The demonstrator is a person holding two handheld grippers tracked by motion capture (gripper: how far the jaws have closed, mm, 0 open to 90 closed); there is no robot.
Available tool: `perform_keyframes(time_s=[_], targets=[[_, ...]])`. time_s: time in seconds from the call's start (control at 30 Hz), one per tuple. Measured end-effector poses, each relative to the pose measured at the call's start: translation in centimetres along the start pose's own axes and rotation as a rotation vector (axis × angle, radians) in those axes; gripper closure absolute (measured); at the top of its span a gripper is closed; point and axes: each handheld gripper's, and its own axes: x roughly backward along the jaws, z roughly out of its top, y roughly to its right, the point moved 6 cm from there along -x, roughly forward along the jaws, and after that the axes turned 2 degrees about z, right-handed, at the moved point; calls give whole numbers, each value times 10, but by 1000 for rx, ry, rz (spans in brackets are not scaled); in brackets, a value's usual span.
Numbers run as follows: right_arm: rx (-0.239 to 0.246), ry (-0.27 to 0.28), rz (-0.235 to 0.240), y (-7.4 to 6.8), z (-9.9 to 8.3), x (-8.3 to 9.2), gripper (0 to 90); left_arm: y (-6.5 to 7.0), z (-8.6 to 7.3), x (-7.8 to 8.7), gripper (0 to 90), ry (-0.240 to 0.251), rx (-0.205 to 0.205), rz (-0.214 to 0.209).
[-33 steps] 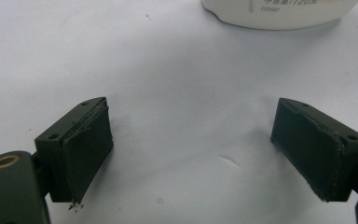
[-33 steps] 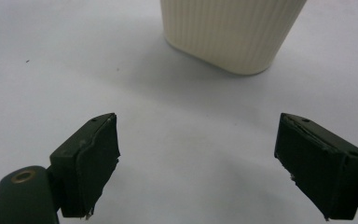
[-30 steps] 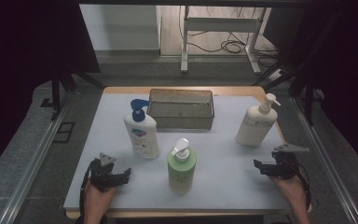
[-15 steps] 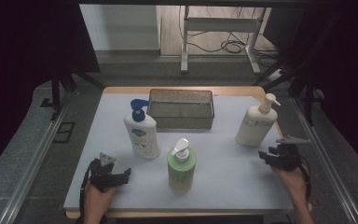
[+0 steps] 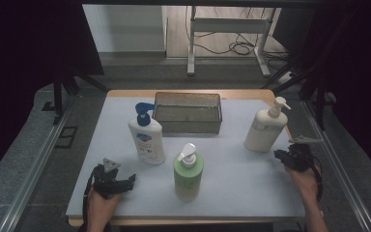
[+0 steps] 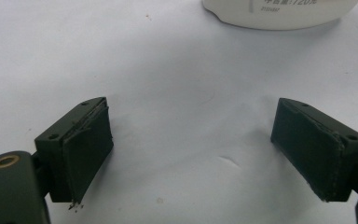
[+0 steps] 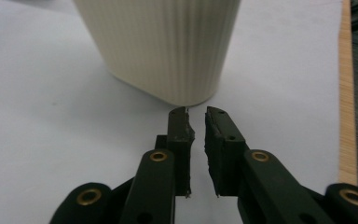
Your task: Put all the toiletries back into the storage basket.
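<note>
My right gripper [image 5: 283, 156] lies low over the table's right side, just in front of a cream pump bottle [image 5: 265, 128]. In the right gripper view its jaws [image 7: 196, 114] point at the ribbed base of that bottle [image 7: 163, 46], a short way off. They have just been closing and stand all but together, with nothing between them. My left gripper [image 5: 128, 182] rests at the front left, open wide [image 6: 192, 109] over bare white surface. It faces the base of a white bottle with a blue pump [image 5: 147, 137] [image 6: 279, 11].
A green pump bottle [image 5: 188, 174] stands front centre between my hands. A dark wire basket [image 5: 188, 126] sits at the back centre. The white mat [image 5: 241, 183] covers the table, and its wooden edge [image 7: 347, 93] runs close to the right of my right gripper.
My right gripper has moved away from the person toward the cream bottle, and its jaws have closed from wide apart to nearly touching. The left gripper has stayed put.
</note>
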Motion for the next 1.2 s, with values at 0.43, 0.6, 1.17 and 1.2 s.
perform_keyframes(time_s=[0.43,0.6,1.17,1.2], targets=[[-58,17,-46,22,8,-12,897,0,0,0,117,0,-2,0],[-71,27,-47,30,13,-18,897,0,0,0,117,0,-2,0],[-56,48,-59,41,32,-46,896,0,0,0,117,0,-2,0],[-56,48,-59,41,32,-46,896,0,0,0,117,0,-2,0]])
